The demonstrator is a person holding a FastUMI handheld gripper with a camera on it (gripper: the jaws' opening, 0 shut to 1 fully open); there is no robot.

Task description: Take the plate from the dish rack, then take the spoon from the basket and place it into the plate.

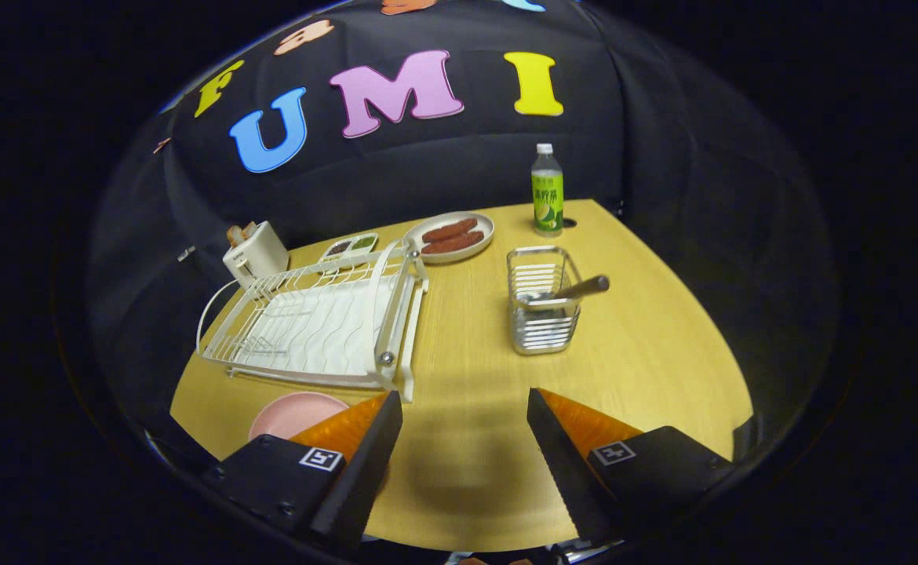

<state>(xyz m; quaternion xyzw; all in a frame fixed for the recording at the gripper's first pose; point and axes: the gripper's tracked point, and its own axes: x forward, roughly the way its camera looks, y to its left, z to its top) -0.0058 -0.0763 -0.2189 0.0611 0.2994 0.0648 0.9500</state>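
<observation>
Tabletop (647, 345): pale wood grain, smooth, rounded along its far right edge, carrying everything under inspection.

Rack (318, 322): white wire, ribbed drain mat inside, standing toward the left edge. No plate stands in it.

Plate (290, 412): pink, round, matte, lying flat on the tabletop at the near left, just in front of the rack and partly behind the left finger. Judged: the first step looks done.

Basket (541, 310): shiny metal wire, box-shaped, upright near the middle, well ahead of the fingers and slightly right.

Spoon (573, 292): metal, lying across the basket's rim, handle jutting out to the right.

Hand-held gripper (464, 420): fingers spread wide, nothing between them, above bare tabletop.

Step in hand, as judged: fetching the spoon. Advice: approach the jutting handle, not the bowl end inside the wires; close across the handle's narrow width, since polished metal may slip; lift clear of the rim before swinging left to the plate.

Also present along the far edge: a toaster (255, 253), a dish of sausages (451, 235), a small tray (349, 247), a green bottle (547, 192).
</observation>
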